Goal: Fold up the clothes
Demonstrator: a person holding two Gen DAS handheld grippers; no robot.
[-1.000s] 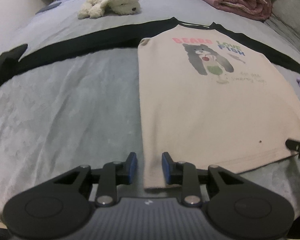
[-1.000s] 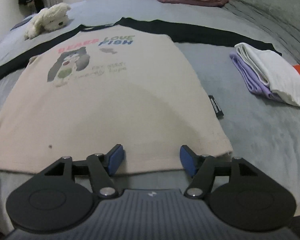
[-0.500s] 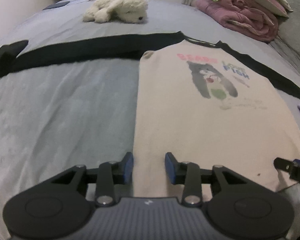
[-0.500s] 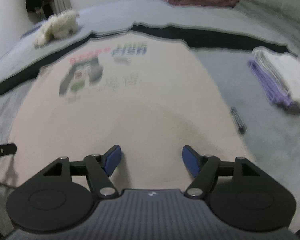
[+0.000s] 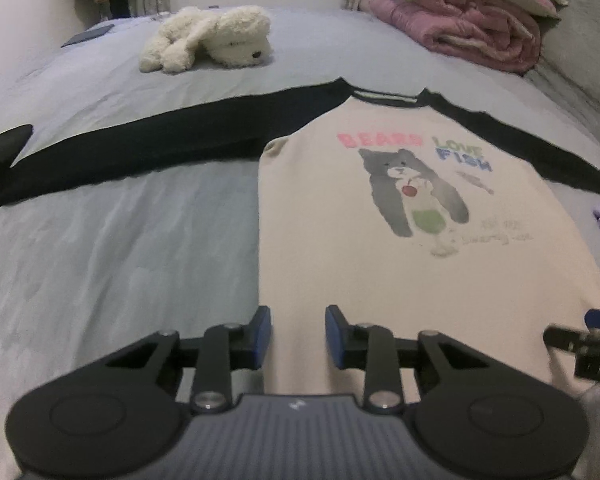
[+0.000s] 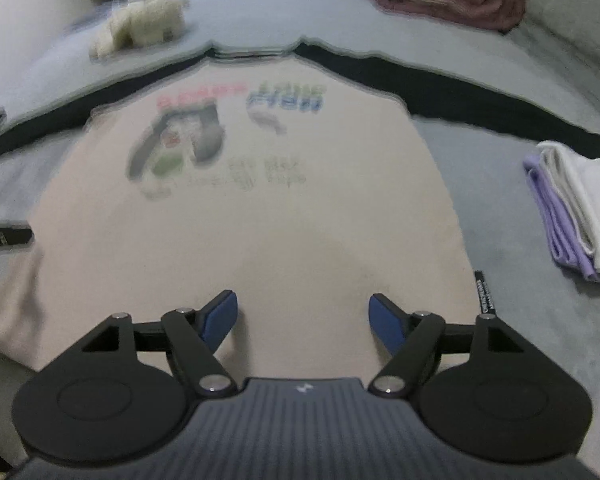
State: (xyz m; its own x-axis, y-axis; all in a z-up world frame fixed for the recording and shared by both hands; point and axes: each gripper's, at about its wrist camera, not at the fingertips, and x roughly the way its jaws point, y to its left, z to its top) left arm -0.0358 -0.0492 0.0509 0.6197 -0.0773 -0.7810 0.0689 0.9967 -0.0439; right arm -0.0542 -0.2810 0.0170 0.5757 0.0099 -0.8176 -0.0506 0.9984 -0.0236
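Shirt [image 5: 400, 248], cream-bodied with black sleeves and a bear print, lies flat and face up on the grey bed [image 5: 120, 240], sleeves spread wide, and over the last second both tools have come forward from its near hem over the lower body, which suggests they are seeking a hold for a fold. Left hand-held gripper [image 5: 298, 332] hangs part-open astride the shirt's left edge, holding nothing. Right hand-held gripper [image 6: 303, 318] hangs wide open over the lower body, empty; a folded stack [image 6: 576, 216] lies beside the shirt.
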